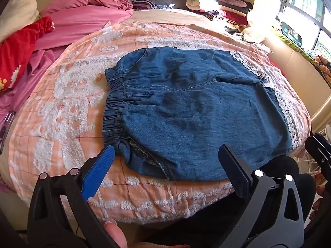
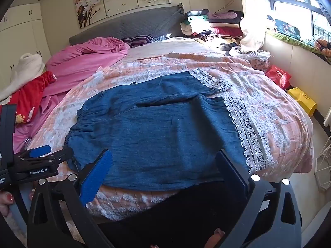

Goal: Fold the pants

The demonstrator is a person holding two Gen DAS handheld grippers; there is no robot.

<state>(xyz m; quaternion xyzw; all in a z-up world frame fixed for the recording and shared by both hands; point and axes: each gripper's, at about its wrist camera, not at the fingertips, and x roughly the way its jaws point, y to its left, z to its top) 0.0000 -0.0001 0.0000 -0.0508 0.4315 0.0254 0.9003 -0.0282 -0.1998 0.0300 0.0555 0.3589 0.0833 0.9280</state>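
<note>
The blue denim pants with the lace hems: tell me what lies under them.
The blue denim pants lie flat on a peach checked quilt with white tufted patterns, which shows all around them. Whatever lies directly beneath the pants is covered.

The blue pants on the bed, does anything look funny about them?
A little. The blue denim pants with white lace hems lie flat on the peach quilt, but the near waistband corner is bunched, with frayed threads showing.

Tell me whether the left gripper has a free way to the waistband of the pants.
Probably yes. The left gripper is open just above the near edge of the pants, and the waistband lies flat on the bedspread with nothing on it or in front of it.
</note>
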